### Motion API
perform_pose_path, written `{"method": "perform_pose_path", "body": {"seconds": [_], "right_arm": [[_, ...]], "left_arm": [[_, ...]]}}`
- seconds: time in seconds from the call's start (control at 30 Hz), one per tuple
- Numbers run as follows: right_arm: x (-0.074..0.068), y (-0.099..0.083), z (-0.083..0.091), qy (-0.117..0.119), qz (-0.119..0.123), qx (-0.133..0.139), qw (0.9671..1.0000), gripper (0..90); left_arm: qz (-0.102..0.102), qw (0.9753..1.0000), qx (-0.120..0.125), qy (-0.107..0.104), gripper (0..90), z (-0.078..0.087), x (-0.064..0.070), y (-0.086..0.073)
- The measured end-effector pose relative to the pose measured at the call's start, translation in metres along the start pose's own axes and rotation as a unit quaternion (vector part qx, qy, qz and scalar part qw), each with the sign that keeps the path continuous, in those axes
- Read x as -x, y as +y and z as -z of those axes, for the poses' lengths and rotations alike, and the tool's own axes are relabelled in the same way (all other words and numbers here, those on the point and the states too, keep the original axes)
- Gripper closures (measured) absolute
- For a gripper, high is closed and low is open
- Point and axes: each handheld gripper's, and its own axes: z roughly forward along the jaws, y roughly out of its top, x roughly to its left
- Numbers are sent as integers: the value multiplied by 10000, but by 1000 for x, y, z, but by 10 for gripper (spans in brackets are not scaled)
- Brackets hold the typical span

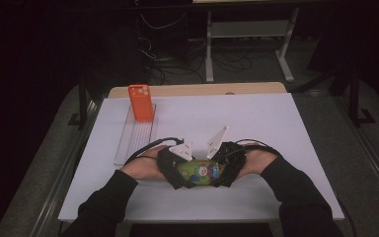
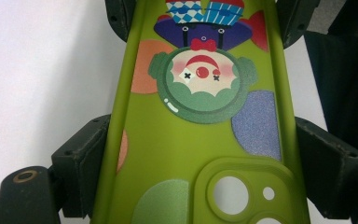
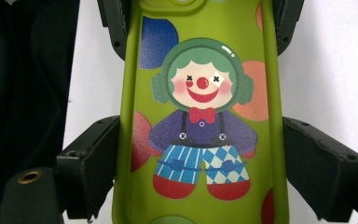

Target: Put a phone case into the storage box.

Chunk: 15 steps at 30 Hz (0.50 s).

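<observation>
A green phone case (image 1: 201, 172) printed with a clown is held between both grippers just above the white table, near its front edge. My left gripper (image 1: 177, 170) is shut on the case's camera-hole end (image 2: 200, 154), its jaws pressing both long edges. My right gripper (image 1: 224, 167) is shut on the opposite end (image 3: 200, 140), by the clown's legs. Each gripper view also catches the other gripper's jaws clamping the far end of the case. An orange phone (image 1: 141, 102) stands upright at the far left of the table.
A clear ribbed tray (image 1: 134, 138) lies flat in front of the orange phone, on the left of the white tabletop (image 1: 256, 118). A wooden strip (image 1: 197, 89) borders the far edge. Dark sleeves come in from the bottom.
</observation>
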Motion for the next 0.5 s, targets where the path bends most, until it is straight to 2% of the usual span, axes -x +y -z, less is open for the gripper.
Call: {"method": "perform_pose_path", "body": {"seconds": [0.17,0.23,0.3,0.4,0.5], "right_arm": [[-3,1,-3,-39,43,-81,10000,132],[-3,1,-4,42,-9,-82,10000,81],[-2,1,-4,1,-5,-33,10000,45],[-2,0,2,-25,-226,52,9997,19],[0,-4,6,-111,-398,197,9990,14]], "left_arm": [[34,10000,-55,-33,152,0,1,0],[56,10000,-27,-25,152,1,0,0],[79,10000,-30,21,153,2,-1,-1],[131,9998,-13,145,152,4,-2,-3],[323,9991,128,251,152,5,-2,-5]]}}
